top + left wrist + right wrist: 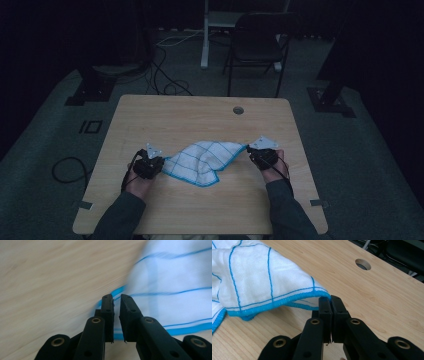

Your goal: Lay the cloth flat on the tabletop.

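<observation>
High view gives me the whole wooden table (165,120) across the middle of the frame, a dark chair (255,42) on the floor at upper centre, and a round hole (238,110) near the table's far edge. On the table, just below frame centre, the white cloth (202,161) with blue grid lines stretches between my two tools; its long axis runs left to right, tilted so the right end sits higher in the picture, and its loose middle sags onto the wood toward the bottom.

My right gripper (256,150) holds the right corner. Right gripper view adds what the overhead cannot: the jaws are pressed together on the blue hem, with the cloth (262,277) billowing to the upper left and the hole (363,264) at upper right.

My left gripper (156,161) sits at the cloth's left corner. Left gripper view, blurred, shows a narrow gap between the jaws, with the blue edge of the cloth (175,290) behind them; no fabric is pinched.
</observation>
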